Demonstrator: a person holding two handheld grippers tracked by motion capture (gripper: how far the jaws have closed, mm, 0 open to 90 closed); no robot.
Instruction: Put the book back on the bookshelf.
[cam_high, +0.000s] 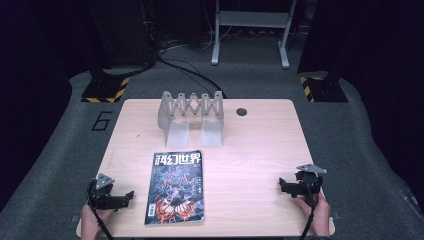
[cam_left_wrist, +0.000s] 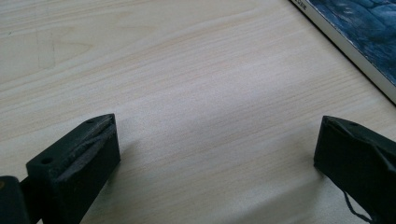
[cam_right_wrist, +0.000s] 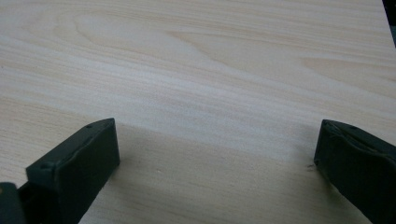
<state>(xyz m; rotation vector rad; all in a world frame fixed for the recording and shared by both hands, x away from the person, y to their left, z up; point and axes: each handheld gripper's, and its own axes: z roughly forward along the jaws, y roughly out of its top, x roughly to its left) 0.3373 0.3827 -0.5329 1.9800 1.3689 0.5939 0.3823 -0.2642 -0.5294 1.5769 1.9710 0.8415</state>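
Pale wood surface (cam_high: 250, 145): from the high view, a magazine (cam_high: 176, 187) lies flat near the front, just beside the left tool (cam_high: 131, 194); the right tool (cam_high: 280, 184) rests well apart, a grey rack (cam_high: 192, 117) behind. Left gripper view: jaws spread, magazine corner (cam_left_wrist: 359, 37) ahead. Right gripper view: jaws spread, empty. Work seems unstarted; next, the left tool likely needs the magazine's edge.
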